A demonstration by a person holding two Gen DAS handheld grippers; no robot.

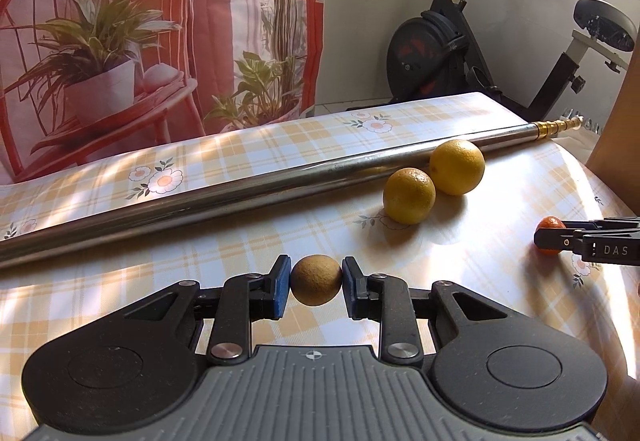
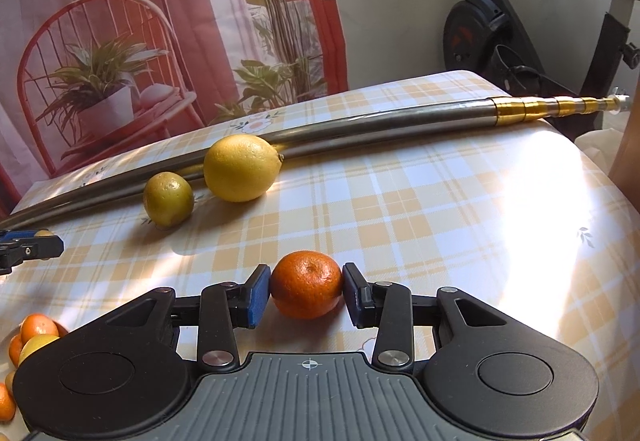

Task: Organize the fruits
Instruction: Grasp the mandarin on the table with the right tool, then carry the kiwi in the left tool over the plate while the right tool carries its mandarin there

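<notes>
In the left wrist view my left gripper (image 1: 316,275) is shut on a small brown round fruit (image 1: 316,283), just above the checked tablecloth (image 1: 240,241). Two yellow citrus fruits (image 1: 409,195) (image 1: 457,166) lie side by side further right, against a steel pole (image 1: 240,191). My right gripper (image 2: 307,281) is shut on an orange mandarin (image 2: 307,287). That same mandarin (image 1: 551,225) shows at the right edge of the left wrist view. In the right wrist view a large yellow lemon (image 2: 240,167) and a smaller greenish one (image 2: 168,198) lie to the left.
The long steel pole (image 2: 380,127) with a gold tip crosses the far side of the table. Several orange and yellow fruits (image 2: 34,335) are heaped at the lower left of the right wrist view. An exercise bike (image 1: 460,41) and a printed curtain (image 1: 160,21) stand behind the table.
</notes>
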